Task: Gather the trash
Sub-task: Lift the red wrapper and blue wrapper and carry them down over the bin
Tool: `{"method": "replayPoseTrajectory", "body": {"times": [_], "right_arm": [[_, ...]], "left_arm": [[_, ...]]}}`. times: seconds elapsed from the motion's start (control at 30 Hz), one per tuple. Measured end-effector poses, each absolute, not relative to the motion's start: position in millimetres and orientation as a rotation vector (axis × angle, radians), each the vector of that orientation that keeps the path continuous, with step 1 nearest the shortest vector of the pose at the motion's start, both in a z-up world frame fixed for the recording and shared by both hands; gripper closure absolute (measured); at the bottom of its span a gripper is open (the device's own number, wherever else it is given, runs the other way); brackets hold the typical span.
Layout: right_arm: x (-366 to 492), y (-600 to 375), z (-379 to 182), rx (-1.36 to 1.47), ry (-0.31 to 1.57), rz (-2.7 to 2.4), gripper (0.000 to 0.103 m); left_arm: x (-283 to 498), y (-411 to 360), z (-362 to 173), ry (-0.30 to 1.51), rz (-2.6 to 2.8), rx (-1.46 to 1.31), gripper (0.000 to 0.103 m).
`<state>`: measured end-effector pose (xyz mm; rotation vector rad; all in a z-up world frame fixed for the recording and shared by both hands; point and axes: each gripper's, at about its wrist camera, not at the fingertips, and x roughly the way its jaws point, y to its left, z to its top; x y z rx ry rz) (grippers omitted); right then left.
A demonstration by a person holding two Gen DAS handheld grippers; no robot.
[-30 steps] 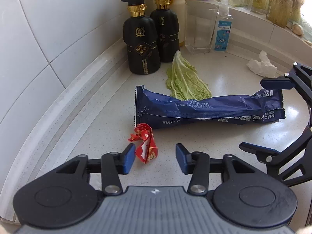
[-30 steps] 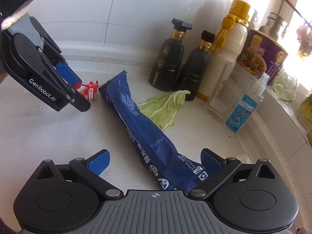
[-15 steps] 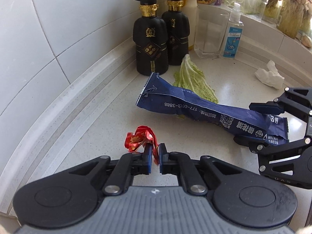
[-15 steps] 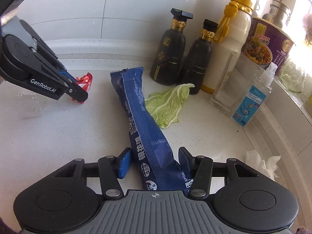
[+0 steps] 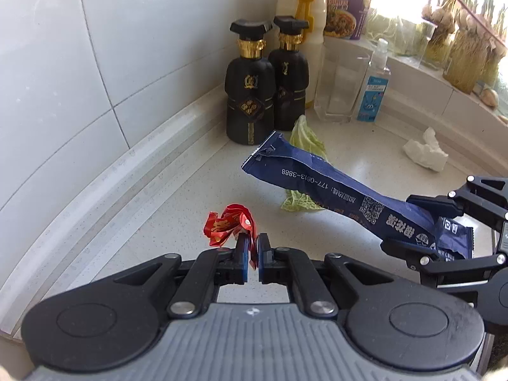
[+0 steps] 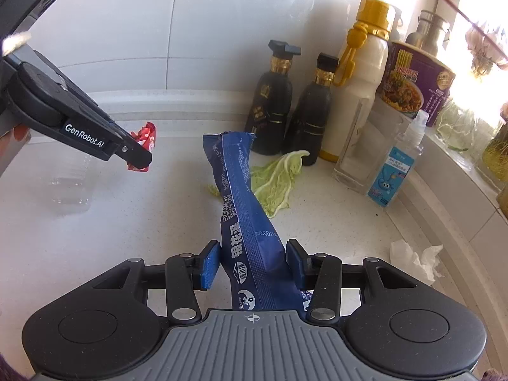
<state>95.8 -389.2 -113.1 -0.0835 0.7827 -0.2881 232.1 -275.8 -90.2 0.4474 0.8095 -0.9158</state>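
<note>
The white counter [image 6: 79, 247] is carrying everything. The right gripper [image 6: 252, 263] is closing its jaws around the long blue wrapper [image 6: 244, 197], whose far end is lying over a cabbage leaf [image 6: 276, 177]. A cream bottle [image 6: 355, 73], purple noodle cup [image 6: 416, 85], two black bottles [image 5: 250, 95] and an empty-looking glass [image 5: 336, 89] are standing behind. The left gripper [image 5: 250, 254] is pinching the red wrapper [image 5: 228, 225].

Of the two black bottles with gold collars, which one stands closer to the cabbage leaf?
The black bottle next to the white bottle: the cabbage leaf reaches its base. The other one stands apart.
</note>
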Motion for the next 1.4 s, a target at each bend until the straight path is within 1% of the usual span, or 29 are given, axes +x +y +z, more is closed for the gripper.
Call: {"method": "replayPoseTrajectory", "body": {"times": [0.3, 0.83, 1.17, 1.4], "right_arm": [[80, -371, -95, -0.074, 0.745, -0.303, 0.059], [43, -352, -61, 0.094, 0.674, -0.327, 0.059], [20, -325, -46, 0.171, 0.649, -0.288, 0.059], [16, -289, -37, 0.155, 0.651, -0.222, 0.059]], "left_arm": [[220, -262, -72, 0.777, -0.931, 0.416, 0.098], [202, -218, -43, 0.750, -0.936, 0.307, 0.099], [187, -172, -34, 0.747, -0.917, 0.242, 0.099], [181, -127, -33, 0.763, -0.857, 0.182, 0.099]]}}
